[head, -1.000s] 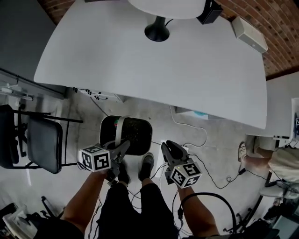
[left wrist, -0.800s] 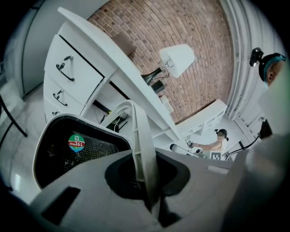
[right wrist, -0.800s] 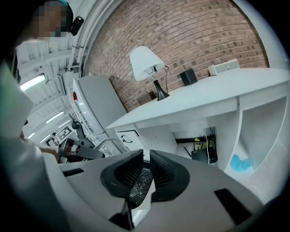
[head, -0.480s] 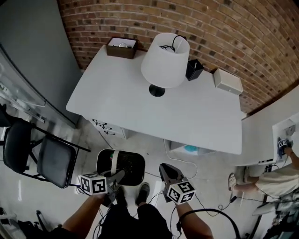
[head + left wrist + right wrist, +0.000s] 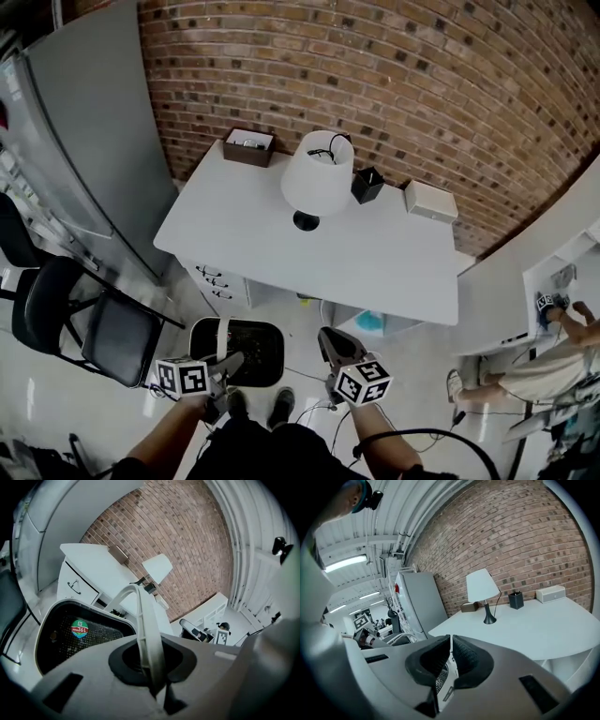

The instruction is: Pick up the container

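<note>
The left tongs (image 5: 228,364) are clamped on the white arched handle (image 5: 143,620) of the black mesh container (image 5: 248,347), which hangs at lower centre-left. The right tongs (image 5: 328,339) have just been closing on nothing and sit to its right, clear of it.

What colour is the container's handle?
The handle is white, on a black container; clearest in the left gripper view.
</note>
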`<state>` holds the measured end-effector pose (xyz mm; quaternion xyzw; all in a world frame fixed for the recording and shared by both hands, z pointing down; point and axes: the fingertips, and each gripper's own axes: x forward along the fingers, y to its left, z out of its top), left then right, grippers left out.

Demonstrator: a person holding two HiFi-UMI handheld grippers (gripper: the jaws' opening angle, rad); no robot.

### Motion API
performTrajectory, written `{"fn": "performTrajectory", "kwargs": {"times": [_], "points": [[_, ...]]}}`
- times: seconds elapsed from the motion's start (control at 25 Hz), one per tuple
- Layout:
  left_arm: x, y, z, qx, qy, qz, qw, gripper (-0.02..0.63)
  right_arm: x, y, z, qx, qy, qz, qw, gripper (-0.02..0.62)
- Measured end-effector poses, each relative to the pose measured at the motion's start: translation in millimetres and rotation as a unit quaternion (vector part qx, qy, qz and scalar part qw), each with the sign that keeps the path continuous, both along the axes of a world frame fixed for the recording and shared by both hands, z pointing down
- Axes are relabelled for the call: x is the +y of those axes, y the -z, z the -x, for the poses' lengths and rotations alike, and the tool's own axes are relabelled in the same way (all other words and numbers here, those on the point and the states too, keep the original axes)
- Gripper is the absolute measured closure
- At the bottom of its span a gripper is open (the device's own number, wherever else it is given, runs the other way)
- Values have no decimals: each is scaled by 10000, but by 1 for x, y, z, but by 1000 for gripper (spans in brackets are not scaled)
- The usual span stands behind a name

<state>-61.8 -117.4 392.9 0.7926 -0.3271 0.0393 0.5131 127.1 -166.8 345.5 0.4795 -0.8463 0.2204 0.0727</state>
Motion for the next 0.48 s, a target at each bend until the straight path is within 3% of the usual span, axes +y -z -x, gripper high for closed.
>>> {"fn": "performTrajectory", "kwargs": {"times": [0.48], "points": [[12, 43, 20, 203, 479, 285, 9982, 580, 22, 44, -14, -92, -427, -180, 9989, 575]]}}
